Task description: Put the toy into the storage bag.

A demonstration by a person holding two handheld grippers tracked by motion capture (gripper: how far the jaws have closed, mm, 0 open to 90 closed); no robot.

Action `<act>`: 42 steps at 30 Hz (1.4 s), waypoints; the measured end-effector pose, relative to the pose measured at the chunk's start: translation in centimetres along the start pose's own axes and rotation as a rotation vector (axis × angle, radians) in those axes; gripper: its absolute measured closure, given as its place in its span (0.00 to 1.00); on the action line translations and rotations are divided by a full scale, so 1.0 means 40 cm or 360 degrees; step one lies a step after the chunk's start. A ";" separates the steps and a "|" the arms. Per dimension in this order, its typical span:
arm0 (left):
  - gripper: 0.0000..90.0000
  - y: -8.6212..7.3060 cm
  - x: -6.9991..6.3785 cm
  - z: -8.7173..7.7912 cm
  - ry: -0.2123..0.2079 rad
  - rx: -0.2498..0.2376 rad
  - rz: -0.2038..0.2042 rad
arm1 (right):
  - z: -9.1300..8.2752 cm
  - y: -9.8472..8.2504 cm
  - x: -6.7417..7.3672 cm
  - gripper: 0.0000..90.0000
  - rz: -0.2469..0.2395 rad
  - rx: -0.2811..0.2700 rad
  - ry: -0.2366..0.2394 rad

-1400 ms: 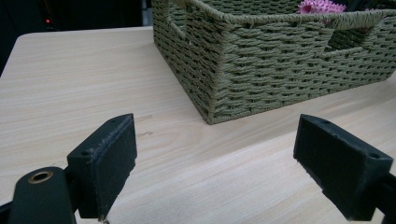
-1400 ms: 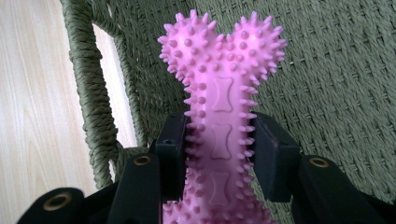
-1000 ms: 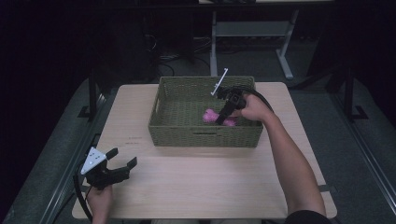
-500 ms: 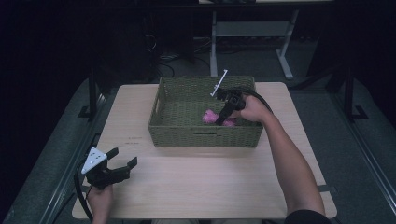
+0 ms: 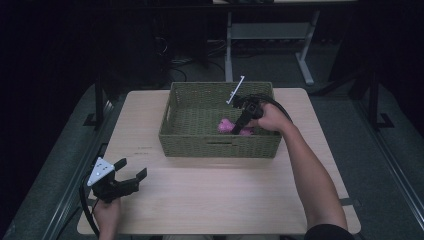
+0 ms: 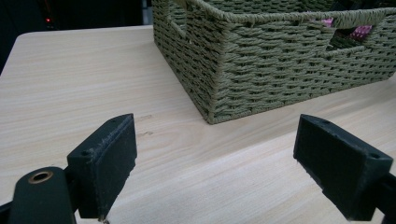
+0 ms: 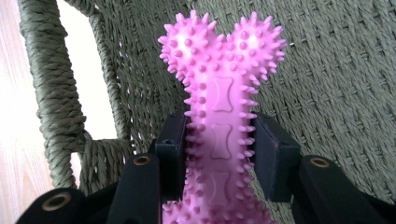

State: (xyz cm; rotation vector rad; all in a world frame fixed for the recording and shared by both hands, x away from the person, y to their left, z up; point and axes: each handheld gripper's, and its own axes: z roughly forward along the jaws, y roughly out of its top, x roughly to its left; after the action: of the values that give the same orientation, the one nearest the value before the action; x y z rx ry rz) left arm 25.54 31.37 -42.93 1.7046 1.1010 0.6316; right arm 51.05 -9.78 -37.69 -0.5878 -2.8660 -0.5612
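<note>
One pink spiked rubber bone toy (image 7: 222,121) is clenched across its shaft by the right claw (image 5: 240,125), with a black pad pressed against each side and the knobbed end standing clear beyond the jaws. In the high view the toy (image 5: 227,126) is seen low inside the woven green basket (image 5: 172,115), at about 4 o'clock of the basket's floor, close to the near wall. Whether the toy is touching the floor of the basket cannot be told.

The left claw (image 5: 127,175) is held released and empty at about 8 o'clock on the bench (image 5: 225,200), well apart from the basket; its wide-spread pads (image 6: 105,163) are seen over bare wood, with the basket's corner (image 6: 212,93) ahead.

Several risks can be judged from this. The grip is taken on soft spikes, so the toy could be squeezed sideways or twisted out of the pads if it is swung quickly. The handle opening in the basket wall (image 7: 91,74) lies just beside the knobbed end, and the spikes could be snagged on the weave or the rim, by which the basket might be dragged or tipped, since it is steadied by nothing. The cable trailing from the right claw is looped above the basket and could be caught on the rim.
</note>
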 end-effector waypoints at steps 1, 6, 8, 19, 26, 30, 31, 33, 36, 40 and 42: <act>0.14 0.000 0.000 0.000 -0.0001 -0.0001 0.0001 | 0.000 0.000 -0.001 0.64 0.0001 -0.0003 -0.0002; 0.14 -0.001 0.004 -0.003 -0.0001 -0.0003 -0.0006 | 0.003 0.002 -0.002 0.63 0.0010 -0.0007 0.0001; 0.14 -0.001 0.005 -0.005 0.0004 -0.0003 -0.0006 | 0.006 0.004 -0.002 0.63 0.0008 -0.0003 0.0003; 0.14 0.000 0.002 -0.004 -0.0002 -0.0003 0.0003 | -0.010 0.006 0.004 0.57 0.0027 -0.0055 -0.0014; 0.14 -0.001 0.001 -0.002 -0.0004 -0.0001 0.0005 | -0.030 -0.009 0.013 0.53 0.0026 -0.0090 -0.0042; 0.14 0.000 -0.002 -0.002 -0.0007 -0.0006 0.0002 | -0.043 -0.023 0.019 0.50 0.0048 -0.0092 -0.0071; 0.14 -0.001 -0.002 -0.002 -0.0008 -0.0004 0.0003 | -0.047 -0.025 0.019 0.49 0.0051 -0.0095 -0.0076; 0.14 0.000 -0.002 -0.001 -0.0008 0.0002 0.0005 | -0.055 -0.028 0.021 0.47 0.0059 -0.0102 -0.0087; 0.14 0.000 -0.002 -0.002 -0.0006 -0.0002 0.0006 | -0.070 -0.033 0.026 0.46 0.0055 -0.0130 -0.0103; 0.14 0.000 -0.002 -0.001 -0.0005 -0.0001 0.0005 | -0.086 -0.038 0.039 0.44 0.0053 -0.0136 -0.0117; 0.14 0.000 -0.003 0.000 -0.0008 0.0002 0.0007 | -0.094 -0.041 0.042 0.43 0.0057 -0.0146 -0.0128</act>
State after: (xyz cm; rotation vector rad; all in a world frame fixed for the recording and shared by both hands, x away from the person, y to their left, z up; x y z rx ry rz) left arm 25.48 31.25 -42.92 1.7092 1.0943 0.6293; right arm 49.17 -12.06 -34.39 -0.6898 -2.9103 -0.6816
